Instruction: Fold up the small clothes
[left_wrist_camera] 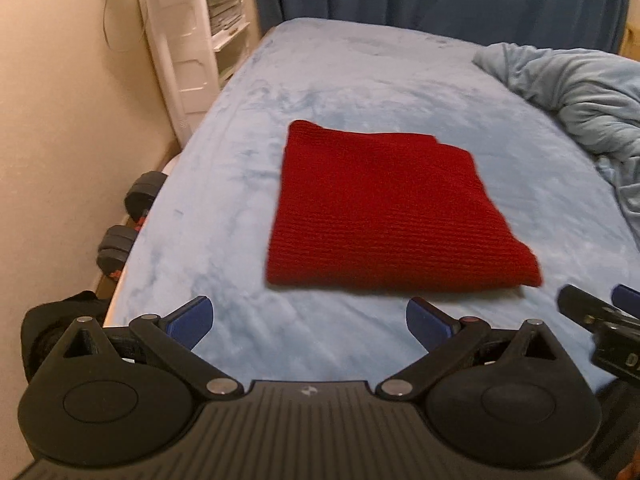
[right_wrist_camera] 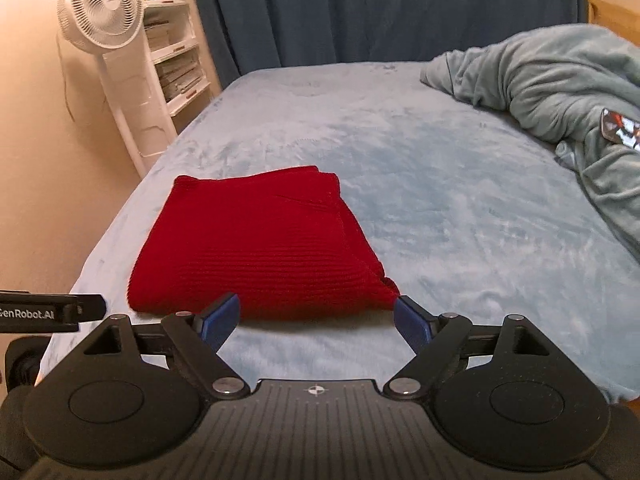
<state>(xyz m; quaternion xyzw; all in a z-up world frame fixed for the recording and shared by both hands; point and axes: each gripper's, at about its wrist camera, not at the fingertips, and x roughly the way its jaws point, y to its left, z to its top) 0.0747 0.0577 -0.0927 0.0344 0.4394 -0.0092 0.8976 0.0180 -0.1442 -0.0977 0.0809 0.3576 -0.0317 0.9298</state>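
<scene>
A dark red knitted garment point(left_wrist_camera: 384, 216), folded into a flat rectangle of several layers, lies on the bed with the pale blue plush cover point(left_wrist_camera: 360, 64). It rests toward the near left part of the bed, with free cover around all its sides.

The left tool point(left_wrist_camera: 308, 320) hangs above the near edge of the bed, in front of the garment, and does not touch it. Its two blue-tipped fingers point(left_wrist_camera: 192, 316) are spread wide and nothing is between them. The right tool point(right_wrist_camera: 318, 316) is also above the near edge, just before the garment's front right corner; its fingers point(right_wrist_camera: 222, 316) are spread apart and hold nothing.

A crumpled grey-blue blanket point(right_wrist_camera: 552, 80) is piled at the right side of the bed, well apart from the garment. By the beige wall point(left_wrist_camera: 60, 140) at the left stand a white fan point(right_wrist_camera: 100, 8) and white shelves point(right_wrist_camera: 176, 60), and black dumbbells point(left_wrist_camera: 132, 220) lie on the floor. Dark blue curtains point(right_wrist_camera: 380, 8) hang behind the bed.
</scene>
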